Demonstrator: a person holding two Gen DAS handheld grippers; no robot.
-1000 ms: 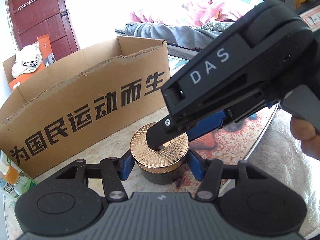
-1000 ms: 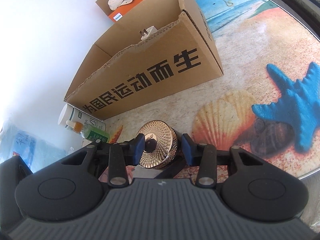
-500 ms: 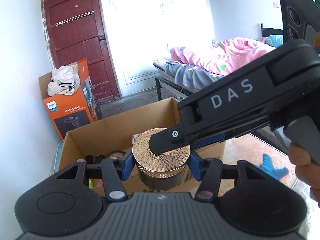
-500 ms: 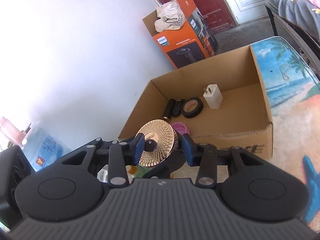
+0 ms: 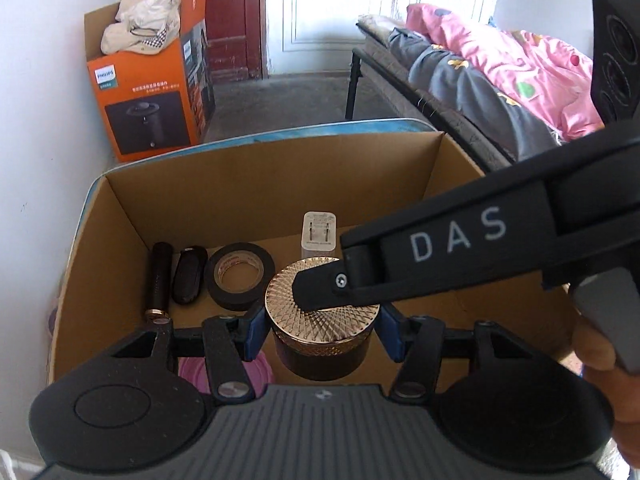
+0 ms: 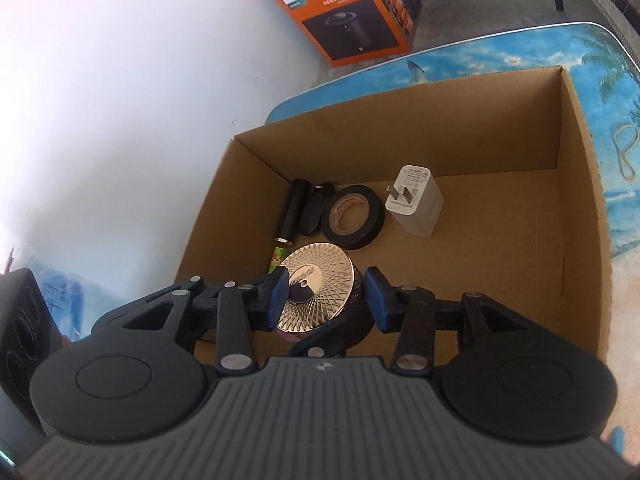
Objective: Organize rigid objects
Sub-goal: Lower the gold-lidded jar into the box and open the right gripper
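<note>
A dark jar with a rose-gold patterned lid [image 5: 320, 320] hangs above the near left part of an open cardboard box [image 5: 256, 184]. My left gripper [image 5: 322, 332] is shut on the jar's sides. My right gripper [image 6: 326, 300] clamps the same jar [image 6: 320, 288], one finger across the lid and the other hidden under it. In the box lie a black tube [image 5: 160, 280], a black oval case [image 5: 190, 276], a roll of black tape [image 5: 240, 276] and a white charger plug [image 5: 318, 234].
A pink object [image 5: 224, 372] lies in the box's near left corner, under my left gripper. The box stands on a beach-print table [image 6: 616, 120] against a white wall. An orange Philips carton [image 5: 148, 92] and a bed [image 5: 480, 80] stand beyond.
Both grippers lifted the jar off the table in front of the box and carried it over the box wall. It now hangs above the box interior.
</note>
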